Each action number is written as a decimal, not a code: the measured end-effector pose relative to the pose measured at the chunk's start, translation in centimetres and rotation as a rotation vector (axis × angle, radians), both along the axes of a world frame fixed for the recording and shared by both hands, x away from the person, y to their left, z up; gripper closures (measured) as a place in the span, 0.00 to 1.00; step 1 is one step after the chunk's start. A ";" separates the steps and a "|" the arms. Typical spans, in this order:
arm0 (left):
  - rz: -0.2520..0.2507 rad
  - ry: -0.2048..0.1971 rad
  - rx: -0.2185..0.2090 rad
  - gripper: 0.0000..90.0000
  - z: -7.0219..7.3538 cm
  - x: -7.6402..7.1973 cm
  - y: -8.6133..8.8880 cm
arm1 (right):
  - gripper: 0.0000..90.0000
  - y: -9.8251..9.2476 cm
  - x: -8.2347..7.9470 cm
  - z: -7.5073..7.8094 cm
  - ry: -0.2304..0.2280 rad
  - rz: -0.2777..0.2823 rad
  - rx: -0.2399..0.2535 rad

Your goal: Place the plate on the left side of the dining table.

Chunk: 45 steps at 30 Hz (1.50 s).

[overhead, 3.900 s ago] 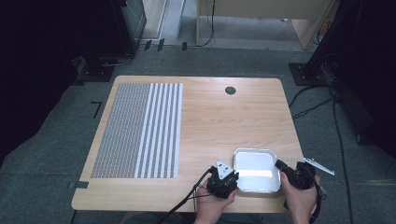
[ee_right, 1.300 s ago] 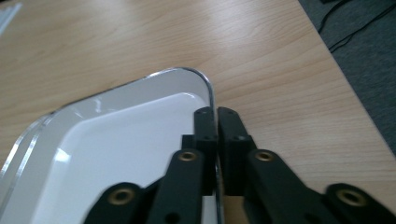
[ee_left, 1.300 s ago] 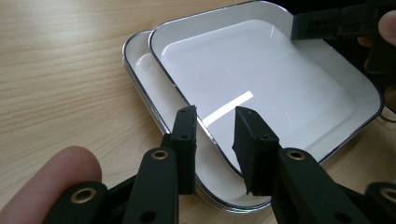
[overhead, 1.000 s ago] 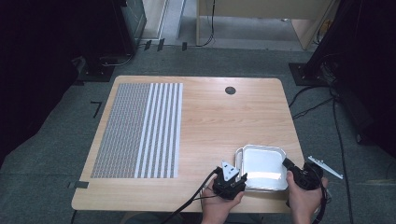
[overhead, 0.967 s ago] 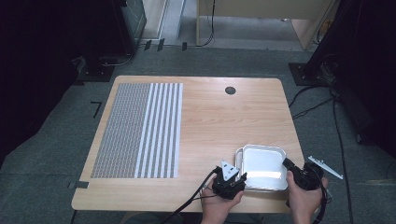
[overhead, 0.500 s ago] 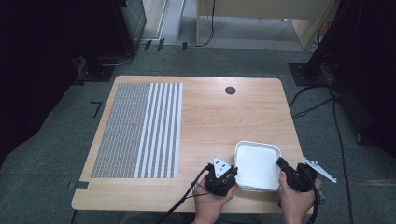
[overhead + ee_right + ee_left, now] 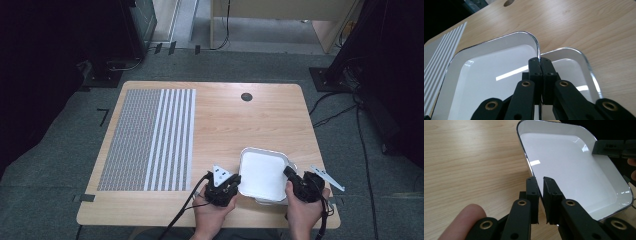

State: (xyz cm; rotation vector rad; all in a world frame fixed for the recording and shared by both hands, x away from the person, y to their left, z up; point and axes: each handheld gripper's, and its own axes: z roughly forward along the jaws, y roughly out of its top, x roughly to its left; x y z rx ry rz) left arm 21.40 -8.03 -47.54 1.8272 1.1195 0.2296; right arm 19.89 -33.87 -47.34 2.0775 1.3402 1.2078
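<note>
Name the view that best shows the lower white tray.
The right gripper view: the lower white square tray shows rim and corner beside the upper white tray. The high view gives a sliver; the left gripper view, the upper tray's inside.

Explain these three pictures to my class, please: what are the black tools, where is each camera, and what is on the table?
A person holds a black two-jaw gripper in each hand. One camera looks down from above; the other two ride on the grippers and look along their jaws. On the wooden table lie a striped mat and two white trays, one on top of the other. The right gripper is shut on the top tray's rim. The left gripper has its jaws either side of the opposite rim, a small gap showing.
</note>
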 end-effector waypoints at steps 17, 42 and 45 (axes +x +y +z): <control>0.059 0.007 -0.022 0.95 0.2 1.1 6.1 | 1.00 6.0 2.2 0.5 -0.014 0.059 -0.024; 0.177 0.035 -0.072 0.97 0.7 2.4 15.3 | 1.00 15.4 5.9 0.9 -0.012 0.164 -0.021; 0.194 0.042 -0.081 0.97 0.6 2.8 16.2 | 1.00 16.1 6.3 0.9 -0.012 0.172 -0.019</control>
